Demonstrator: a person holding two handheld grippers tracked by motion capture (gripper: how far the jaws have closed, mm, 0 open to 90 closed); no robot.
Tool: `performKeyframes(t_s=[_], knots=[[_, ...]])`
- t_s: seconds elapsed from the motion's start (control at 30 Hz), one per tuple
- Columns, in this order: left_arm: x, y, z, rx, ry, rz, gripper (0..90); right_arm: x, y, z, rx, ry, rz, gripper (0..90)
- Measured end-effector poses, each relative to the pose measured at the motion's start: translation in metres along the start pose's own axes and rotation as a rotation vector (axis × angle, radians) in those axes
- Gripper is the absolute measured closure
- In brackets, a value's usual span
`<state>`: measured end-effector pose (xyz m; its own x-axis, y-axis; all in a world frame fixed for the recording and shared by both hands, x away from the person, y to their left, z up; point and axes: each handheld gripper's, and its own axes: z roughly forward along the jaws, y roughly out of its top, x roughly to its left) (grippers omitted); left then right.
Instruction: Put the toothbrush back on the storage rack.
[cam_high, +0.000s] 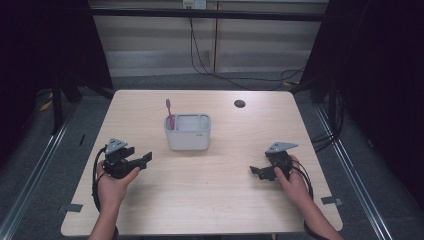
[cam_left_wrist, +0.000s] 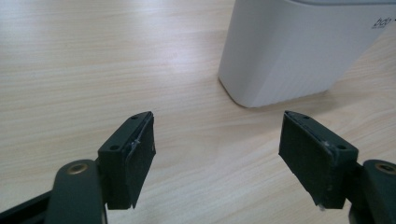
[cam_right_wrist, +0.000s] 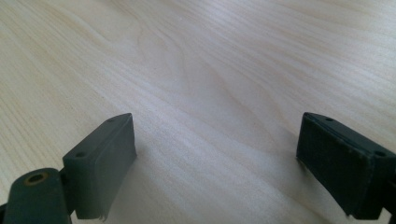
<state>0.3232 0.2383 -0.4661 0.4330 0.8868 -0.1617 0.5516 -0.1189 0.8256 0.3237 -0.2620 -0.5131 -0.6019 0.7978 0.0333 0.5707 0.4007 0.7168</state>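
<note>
A white rectangular holder (cam_high: 188, 132) stands at the middle of the wooden table, with a pink toothbrush (cam_high: 170, 114) upright in its left compartment. My left gripper (cam_high: 146, 158) is low over the table to the holder's left, open, jaws pointing toward it. In the left gripper view the holder (cam_left_wrist: 294, 51) stands just ahead and to the right of the empty jaws (cam_left_wrist: 217, 154). My right gripper (cam_high: 256, 171) rests near the table's right side, open, pointing left. The right gripper view has bare wood between its wide jaws (cam_right_wrist: 215, 163).
The wooden table (cam_high: 210, 200) has a dark round hole (cam_high: 239, 103) near its far edge. Black cables (cam_high: 220, 75) run over the floor behind. Dark frame posts stand at both sides of the table.
</note>
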Motion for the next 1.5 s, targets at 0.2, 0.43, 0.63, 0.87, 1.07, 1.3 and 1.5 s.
performKeyframes(t_s=[0.2, 0.43, 0.63, 0.87, 1.07, 1.3, 1.5], knots=[[0.006, -0.009, -0.001, 0.023, 0.006, 0.005, 26.1, 0.000, 0.000, 0.000, 0.000, 0.000, 0.001, 11.2], [0.008, -0.015, 0.000, 0.044, 0.003, 0.031, 25.2, 0.000, 0.000, 0.000, 0.001, 0.000, 0.002, 11.2], [0.012, -0.023, 0.000, 0.075, 0.001, 0.046, 24.3, 0.000, 0.000, 0.000, 0.000, 0.001, 0.003, 11.3], [0.018, -0.033, -0.001, 0.118, 0.013, 0.061, 23.3, 0.000, 0.000, 0.000, -0.001, 0.001, 0.001, 11.2], [0.020, -0.039, -0.001, 0.145, 0.017, 0.092, 22.0, 0.000, 0.000, 0.000, 0.000, 0.001, 0.001, 11.2], [0.018, -0.046, 0.000, 0.165, 0.018, 0.120, 20.9, 0.000, 0.000, 0.000, 0.001, 0.000, 0.002, 11.2], [0.016, -0.048, 0.000, 0.168, 0.018, 0.148, 19.4, 0.000, 0.000, 0.000, 0.000, 0.001, 0.000, 11.2]])
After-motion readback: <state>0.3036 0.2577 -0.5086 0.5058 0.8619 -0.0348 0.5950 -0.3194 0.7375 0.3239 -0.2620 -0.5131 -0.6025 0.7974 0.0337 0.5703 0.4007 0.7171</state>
